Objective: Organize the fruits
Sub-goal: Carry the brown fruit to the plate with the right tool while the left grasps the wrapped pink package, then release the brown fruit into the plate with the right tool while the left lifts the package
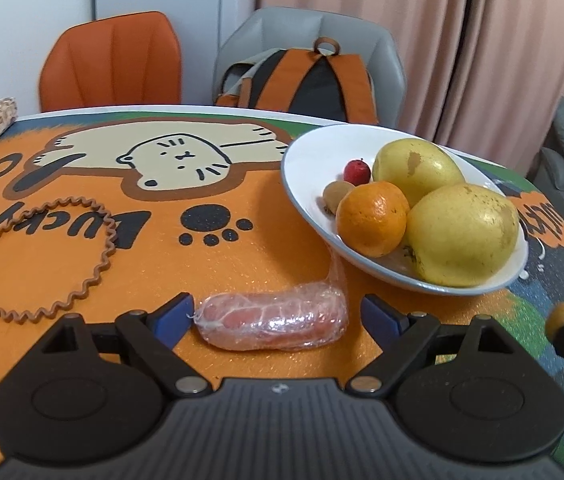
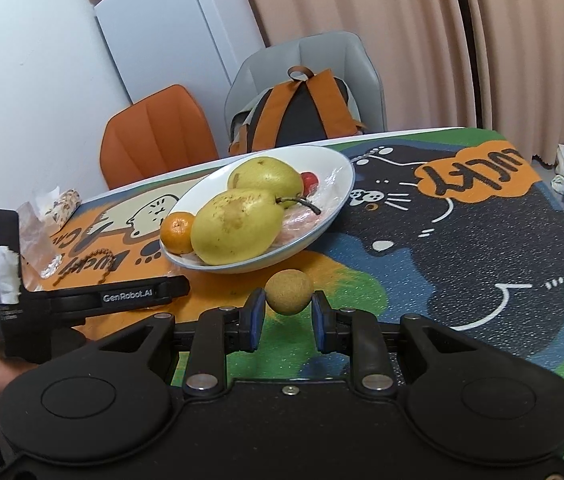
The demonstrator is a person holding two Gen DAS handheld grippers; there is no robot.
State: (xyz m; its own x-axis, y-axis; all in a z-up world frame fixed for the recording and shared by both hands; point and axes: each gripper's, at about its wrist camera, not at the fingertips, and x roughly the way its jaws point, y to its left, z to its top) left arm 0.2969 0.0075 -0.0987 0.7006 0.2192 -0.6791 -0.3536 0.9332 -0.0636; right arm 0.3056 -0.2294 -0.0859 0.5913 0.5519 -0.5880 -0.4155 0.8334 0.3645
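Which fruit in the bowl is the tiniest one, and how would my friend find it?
Look at the white bowl on the cat-print table mat. Behind the orange, beside the farther yellow pear, sits a little red fruit. It is the only red, shiny thing there, smaller even than the brown fruit near it.

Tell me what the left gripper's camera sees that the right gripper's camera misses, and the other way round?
Only the left view shows the plastic-wrapped carrot lying between the open left gripper fingers, plus a kiwi in the bowl. Only the right view shows the white fridge and the right gripper shut on a small tan round fruit. Both share the white bowl with two pears, an orange and a small red fruit, the chairs and the backpack.
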